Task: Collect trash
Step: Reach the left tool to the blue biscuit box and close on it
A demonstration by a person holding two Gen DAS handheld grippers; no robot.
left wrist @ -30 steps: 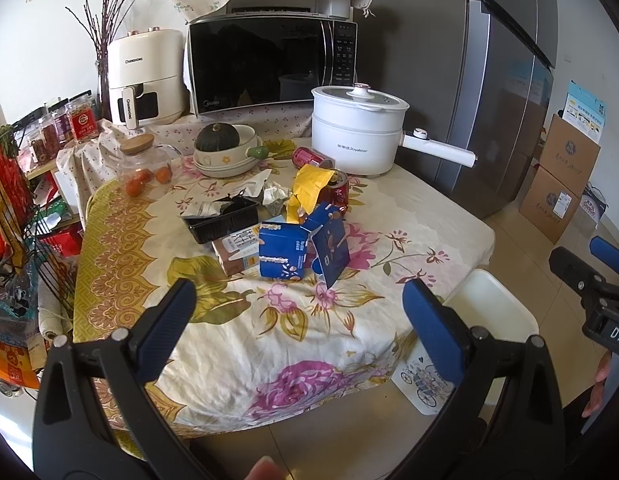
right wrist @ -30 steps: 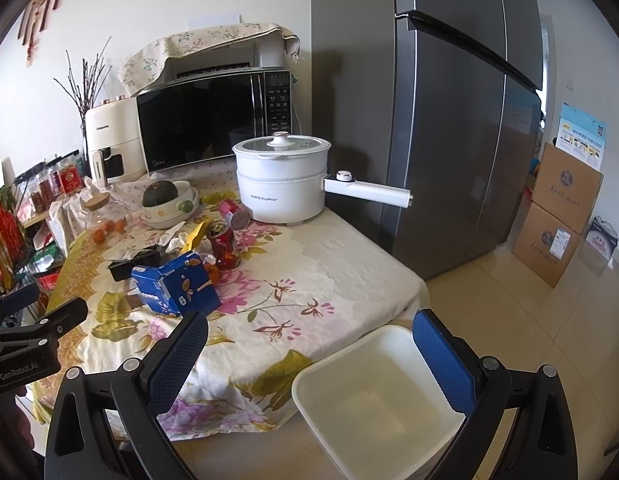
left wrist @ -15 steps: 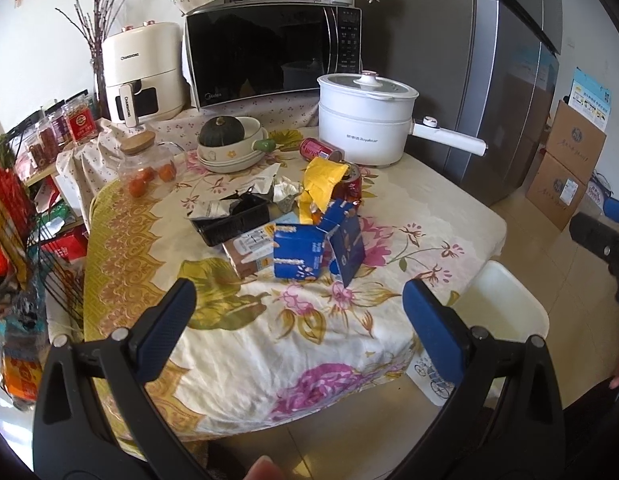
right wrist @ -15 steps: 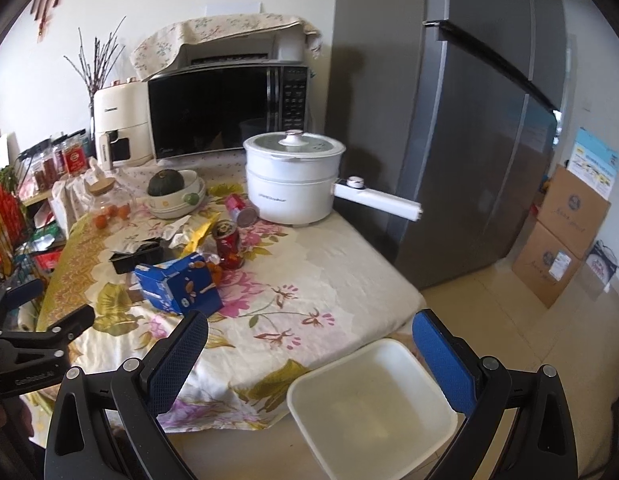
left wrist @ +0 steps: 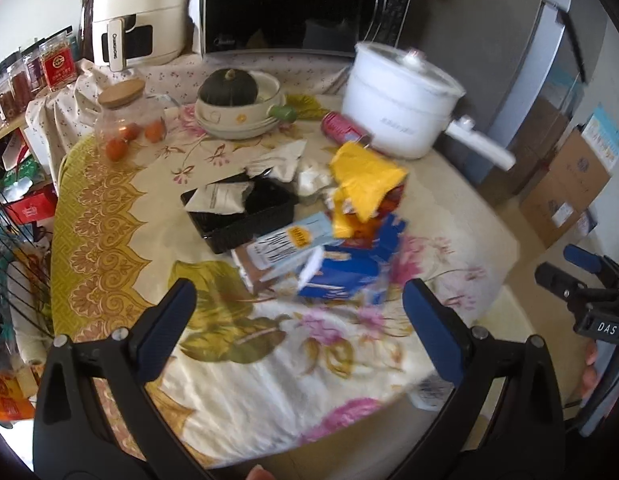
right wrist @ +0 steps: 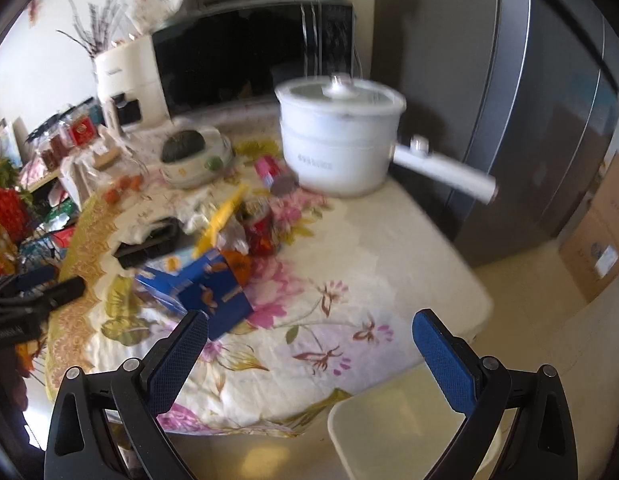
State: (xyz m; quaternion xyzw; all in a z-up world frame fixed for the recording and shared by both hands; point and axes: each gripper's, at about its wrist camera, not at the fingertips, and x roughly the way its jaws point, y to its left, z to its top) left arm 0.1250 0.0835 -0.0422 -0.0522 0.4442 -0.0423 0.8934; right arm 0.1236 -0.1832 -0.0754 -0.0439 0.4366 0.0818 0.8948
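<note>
A heap of trash lies mid-table: a torn blue carton (left wrist: 341, 276) (right wrist: 213, 288), a yellow wrapper (left wrist: 363, 184), a black plastic tray (left wrist: 245, 212), crumpled paper (left wrist: 281, 164) and red cans (left wrist: 343, 128) (right wrist: 265, 228). A white bin (right wrist: 393, 428) stands on the floor beside the table's near edge. My left gripper (left wrist: 299, 324) is open and empty, just short of the blue carton. My right gripper (right wrist: 309, 352) is open and empty, over the table's near edge above the bin.
A white electric pot (left wrist: 397, 100) with a long handle, a bowl with a dark squash (left wrist: 237, 104), a jar of oranges (left wrist: 127, 120), a microwave (left wrist: 301, 8) and an air fryer (left wrist: 137, 12) stand at the back. A grey fridge (right wrist: 549, 100) and cardboard boxes (left wrist: 565, 192) are on the right.
Both grippers have moved forward toward the table and tilted down; the trash heap looks closer and the view is motion-blurred. Both stay open and empty.
</note>
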